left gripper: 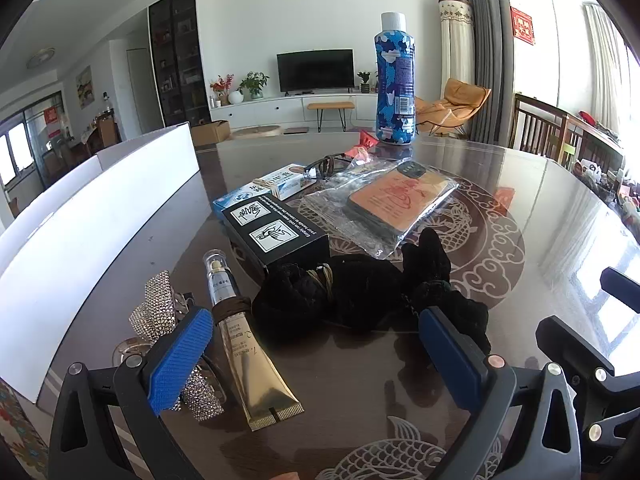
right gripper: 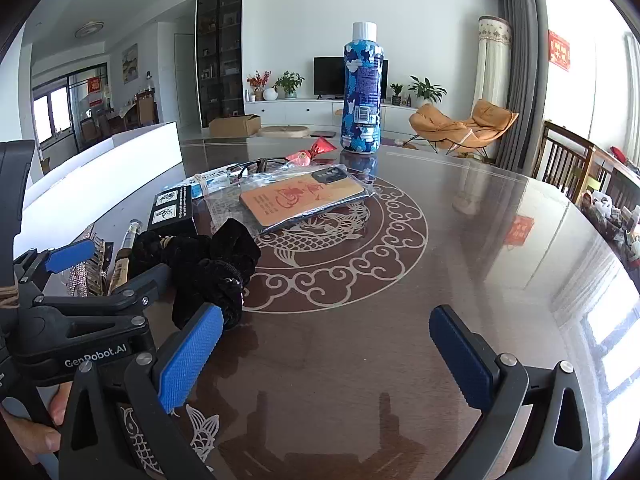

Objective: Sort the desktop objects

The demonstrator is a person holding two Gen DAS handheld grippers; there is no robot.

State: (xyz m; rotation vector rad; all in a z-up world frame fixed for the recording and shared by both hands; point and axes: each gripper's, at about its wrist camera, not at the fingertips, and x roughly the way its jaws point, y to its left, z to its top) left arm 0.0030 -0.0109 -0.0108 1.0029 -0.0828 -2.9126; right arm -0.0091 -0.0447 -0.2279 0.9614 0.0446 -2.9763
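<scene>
My left gripper (left gripper: 316, 356) stands open over the glossy table, its jaws wide with nothing between them. Just ahead of it lies a black velvet scrunchie heap (left gripper: 360, 296), with a gold tube (left gripper: 244, 344) and a rhinestone bow clip (left gripper: 160, 312) beside its left finger. Further on lie a black box (left gripper: 276, 232), a blue-white box (left gripper: 264, 192) and a bagged orange phone case (left gripper: 392, 204). A blue camouflage bottle (left gripper: 394, 84) stands upright at the back. My right gripper (right gripper: 324, 360) is open above bare tabletop, the scrunchie heap (right gripper: 212, 264) at its left finger.
A white partitioned bin (left gripper: 96, 216) runs along the table's left side. Spectacles (left gripper: 328, 164) and a small red charm (right gripper: 316, 150) lie behind the phone case. A wooden chair (right gripper: 568, 160) stands at the table's right. A hand (right gripper: 36, 428) holds the left gripper.
</scene>
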